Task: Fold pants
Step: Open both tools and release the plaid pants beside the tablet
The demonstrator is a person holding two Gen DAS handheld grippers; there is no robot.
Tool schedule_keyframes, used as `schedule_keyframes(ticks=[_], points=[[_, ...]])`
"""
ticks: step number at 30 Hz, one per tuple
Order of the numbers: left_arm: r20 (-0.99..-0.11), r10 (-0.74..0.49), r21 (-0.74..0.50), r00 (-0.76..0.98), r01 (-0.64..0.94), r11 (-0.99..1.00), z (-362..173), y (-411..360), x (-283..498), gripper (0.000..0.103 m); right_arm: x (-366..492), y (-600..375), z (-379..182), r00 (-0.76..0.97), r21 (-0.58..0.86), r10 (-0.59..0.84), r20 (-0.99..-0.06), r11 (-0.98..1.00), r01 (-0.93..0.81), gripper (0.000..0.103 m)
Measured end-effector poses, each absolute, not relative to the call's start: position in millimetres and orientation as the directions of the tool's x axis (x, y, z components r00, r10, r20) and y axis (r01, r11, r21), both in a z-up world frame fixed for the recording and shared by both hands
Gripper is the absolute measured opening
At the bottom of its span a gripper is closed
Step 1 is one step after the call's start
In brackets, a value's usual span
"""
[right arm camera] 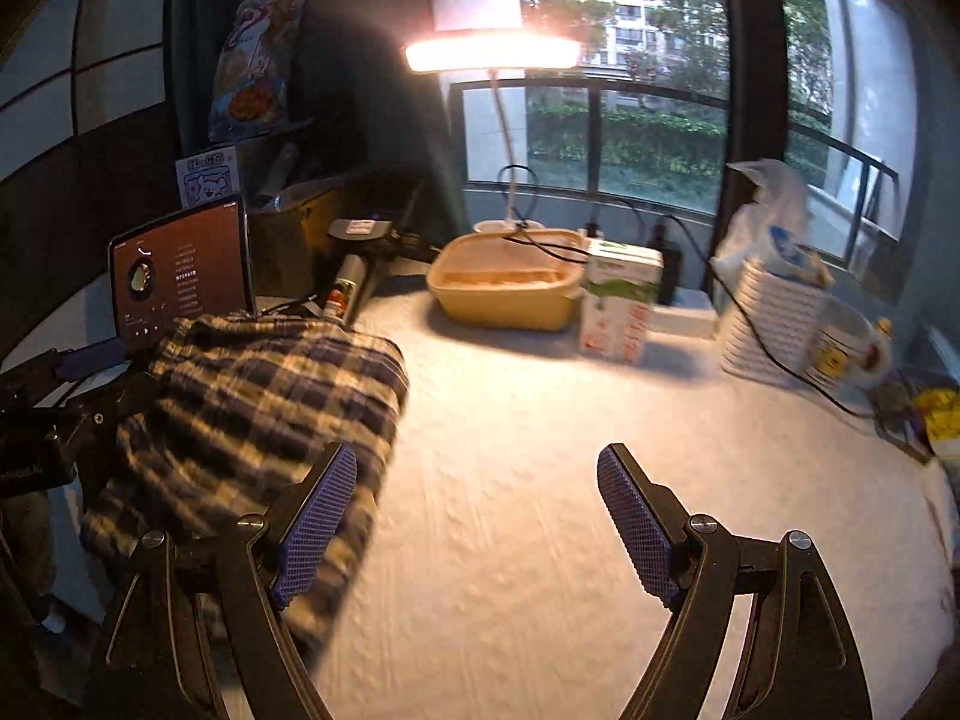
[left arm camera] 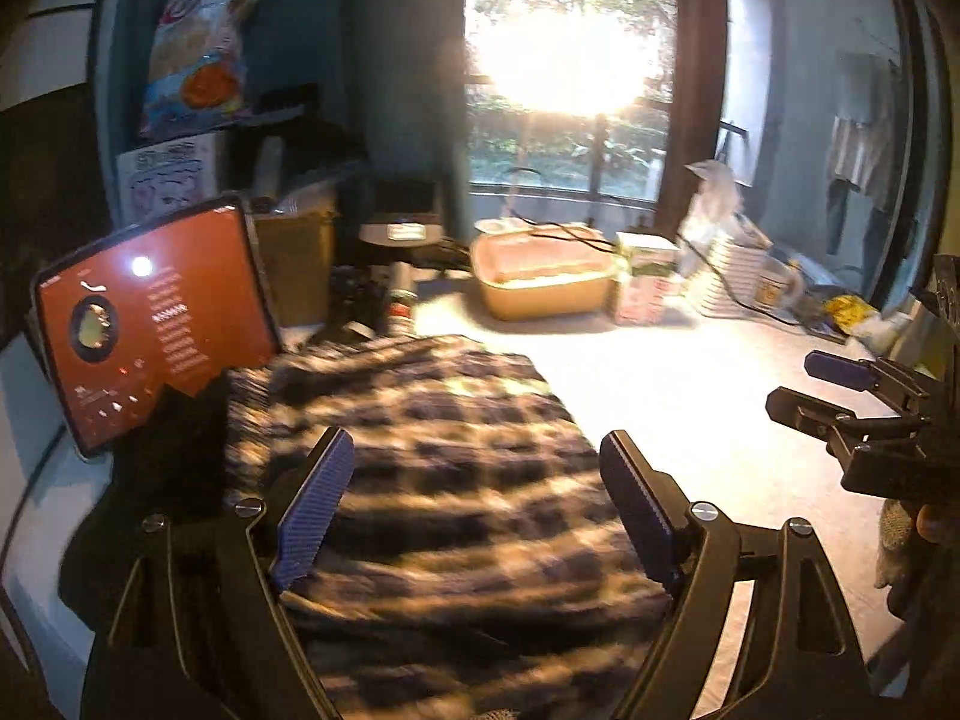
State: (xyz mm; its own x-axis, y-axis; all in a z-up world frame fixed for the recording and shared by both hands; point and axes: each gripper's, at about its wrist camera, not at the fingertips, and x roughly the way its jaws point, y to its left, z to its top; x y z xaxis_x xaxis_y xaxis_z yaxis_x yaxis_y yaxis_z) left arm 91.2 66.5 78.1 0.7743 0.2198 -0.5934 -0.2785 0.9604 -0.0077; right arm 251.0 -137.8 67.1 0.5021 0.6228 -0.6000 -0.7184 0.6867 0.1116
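Left wrist view
Surface: I see a pale tabletop [left arm camera: 690,396] by a glaring window; a tablet [left arm camera: 150,324] stands at left.
Pants: plaid pants [left arm camera: 444,480] lie in a compact folded stack, directly under my left gripper [left arm camera: 477,504].
Left gripper: jaws wide apart, nothing between the pads.

Right wrist view
Surface: same tabletop [right arm camera: 540,480], with a lit lamp [right arm camera: 492,54], a tan tub [right arm camera: 504,282] and a carton [right arm camera: 621,306] behind.
Pants: stack [right arm camera: 258,408] lies at left.
Right gripper [right arm camera: 477,516]: spread wide over bare table, empty.
Progress: I judge the folding finished or nearly so; perhaps only tidying remains.
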Motion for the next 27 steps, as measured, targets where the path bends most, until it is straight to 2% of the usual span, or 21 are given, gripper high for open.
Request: schedule_keyframes(ticks=[7,11,27], points=[[-0.565,0.171,-0.001,0.807,-0.208,0.978,76,22,78,0.084,225,-191,69,0.554,0.094,0.590,-0.587,0.730,-0.677,0.084],[-0.537,0.151,-0.036,0.830,-0.202,0.979,81,8,68,0.093,213,-215,71,0.584,0.084,0.569,-0.579,0.754,-0.652,0.084],[-0.383,0.129,-0.015,0.915,-0.146,0.989,130,-43,20,0.094,152,-292,121,0.740,0.046,0.494,-0.457,0.844,-0.535,0.085]])
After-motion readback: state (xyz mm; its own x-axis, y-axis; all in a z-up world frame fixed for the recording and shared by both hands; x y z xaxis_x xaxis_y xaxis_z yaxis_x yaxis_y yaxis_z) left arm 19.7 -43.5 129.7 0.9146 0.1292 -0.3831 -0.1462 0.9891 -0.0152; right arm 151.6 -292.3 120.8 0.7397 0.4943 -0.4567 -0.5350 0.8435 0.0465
